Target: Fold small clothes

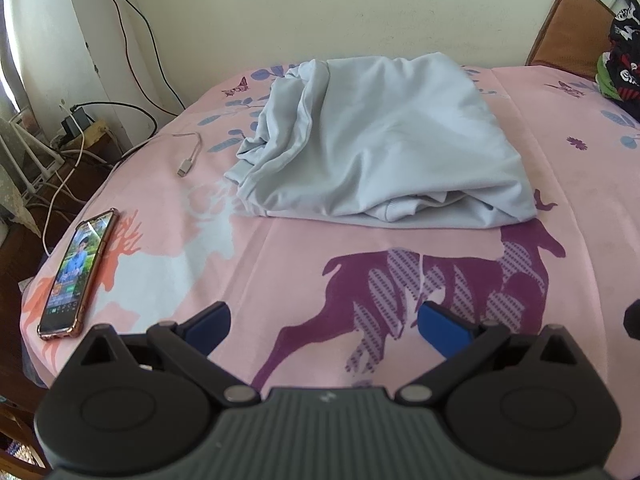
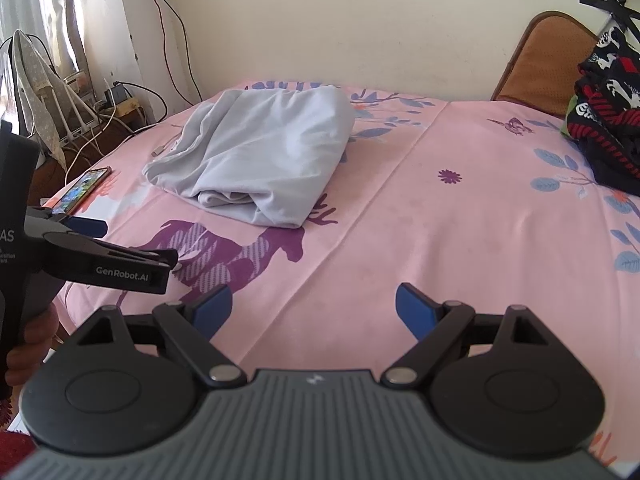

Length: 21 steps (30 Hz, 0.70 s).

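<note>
A pale grey-blue garment (image 1: pixel 372 144) lies folded in a loose bundle on the pink patterned bedsheet (image 1: pixel 280 272), near the far wall; it also shows in the right wrist view (image 2: pixel 260 152). My left gripper (image 1: pixel 322 318) is open and empty, hovering over the sheet in front of the garment, apart from it. My right gripper (image 2: pixel 312 306) is open and empty, further right and back from the garment. The left gripper also shows at the left edge of the right wrist view (image 2: pixel 132 250).
A phone (image 1: pixel 78 276) with a lit screen lies near the bed's left edge, and a white cable end (image 1: pixel 188 160) lies left of the garment. Dark patterned clothes (image 2: pixel 608 120) are piled at the right. Cables and a charger (image 1: pixel 76 124) sit beyond the bed's left edge.
</note>
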{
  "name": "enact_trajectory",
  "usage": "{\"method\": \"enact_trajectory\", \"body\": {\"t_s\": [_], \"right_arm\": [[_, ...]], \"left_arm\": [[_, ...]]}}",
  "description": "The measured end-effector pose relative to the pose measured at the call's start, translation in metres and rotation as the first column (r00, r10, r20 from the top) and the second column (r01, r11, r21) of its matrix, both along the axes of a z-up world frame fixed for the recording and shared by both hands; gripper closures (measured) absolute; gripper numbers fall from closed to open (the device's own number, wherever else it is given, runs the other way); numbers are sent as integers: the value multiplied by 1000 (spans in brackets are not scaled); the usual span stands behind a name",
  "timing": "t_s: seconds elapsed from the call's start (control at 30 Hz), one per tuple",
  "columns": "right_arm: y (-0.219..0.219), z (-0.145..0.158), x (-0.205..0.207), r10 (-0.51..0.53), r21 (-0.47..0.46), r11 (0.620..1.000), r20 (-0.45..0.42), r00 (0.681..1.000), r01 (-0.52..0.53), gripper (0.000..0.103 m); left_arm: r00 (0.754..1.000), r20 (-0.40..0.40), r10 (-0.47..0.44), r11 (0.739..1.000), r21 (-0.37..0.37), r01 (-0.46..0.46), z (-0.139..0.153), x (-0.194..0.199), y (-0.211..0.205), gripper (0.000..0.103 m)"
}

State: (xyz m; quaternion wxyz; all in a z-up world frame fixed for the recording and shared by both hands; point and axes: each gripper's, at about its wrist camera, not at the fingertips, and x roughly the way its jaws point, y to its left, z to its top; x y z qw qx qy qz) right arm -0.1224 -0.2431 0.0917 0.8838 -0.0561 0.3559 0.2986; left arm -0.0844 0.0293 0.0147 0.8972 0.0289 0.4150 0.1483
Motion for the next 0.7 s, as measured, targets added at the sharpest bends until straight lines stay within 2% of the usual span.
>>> {"method": "enact_trajectory", "body": {"t_s": [0.7], "right_arm": [[-8,-1,4,-4,25,1000,-11,1000,4,13]], "left_arm": [[1000,-10,-11,1000,9,11,-2,3,-3,0]]}}
